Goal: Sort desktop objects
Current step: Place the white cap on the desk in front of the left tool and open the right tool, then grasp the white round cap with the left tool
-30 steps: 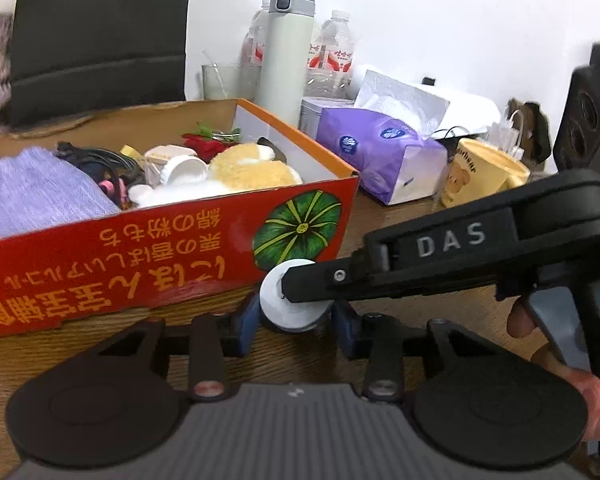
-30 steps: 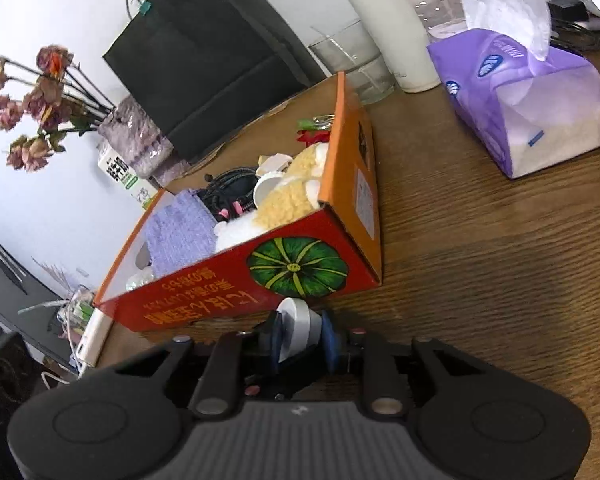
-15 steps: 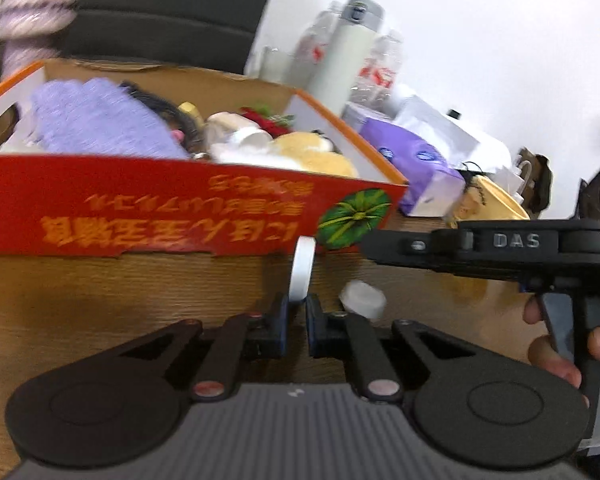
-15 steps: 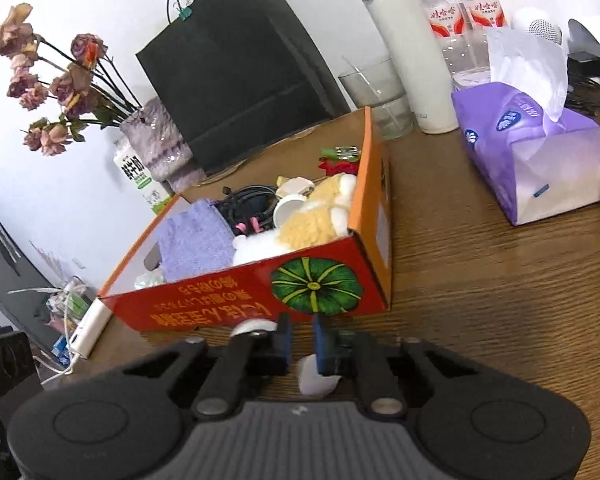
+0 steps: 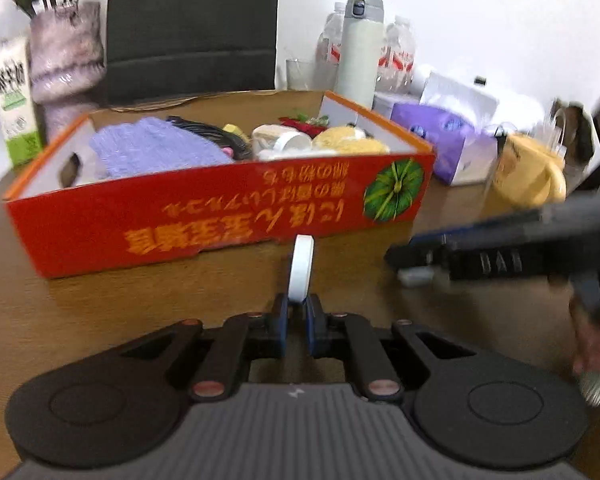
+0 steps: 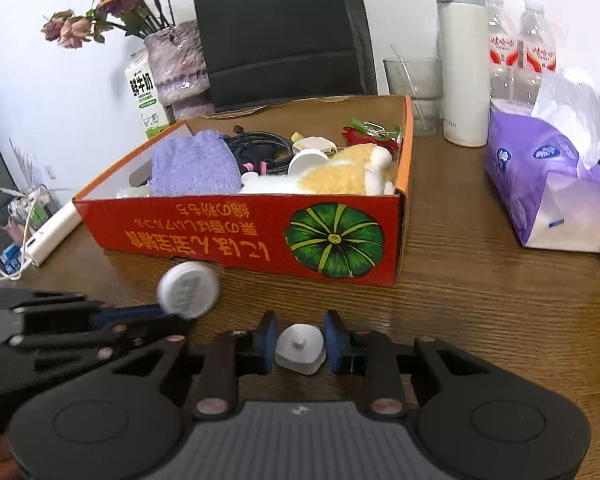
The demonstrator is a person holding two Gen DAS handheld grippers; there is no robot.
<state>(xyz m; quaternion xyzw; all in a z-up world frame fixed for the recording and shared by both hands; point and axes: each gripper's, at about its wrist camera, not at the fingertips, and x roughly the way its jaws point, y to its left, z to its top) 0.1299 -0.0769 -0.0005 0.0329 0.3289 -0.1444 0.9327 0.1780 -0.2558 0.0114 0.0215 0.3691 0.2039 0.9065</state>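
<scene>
My left gripper is shut on a flat white round lid, which stands edge-on between its pads just in front of the red cardboard box. The right wrist view shows the same lid face-on at the left gripper's tip. My right gripper has its jaws opening. A small white base piece with a nub lies on the wooden table between its blue pads. The box holds a purple cloth, cables, a plush toy and small items.
A purple tissue pack, a white thermos, a glass and water bottles stand to the right of and behind the box. A yellow mug is at the right. A milk carton, a flower vase and a power strip are at the left.
Both grippers were on the small white container. My left gripper has closed on the lid and drawn away with it. The base now lies on the table; my right gripper has rolled level and widened around it.
</scene>
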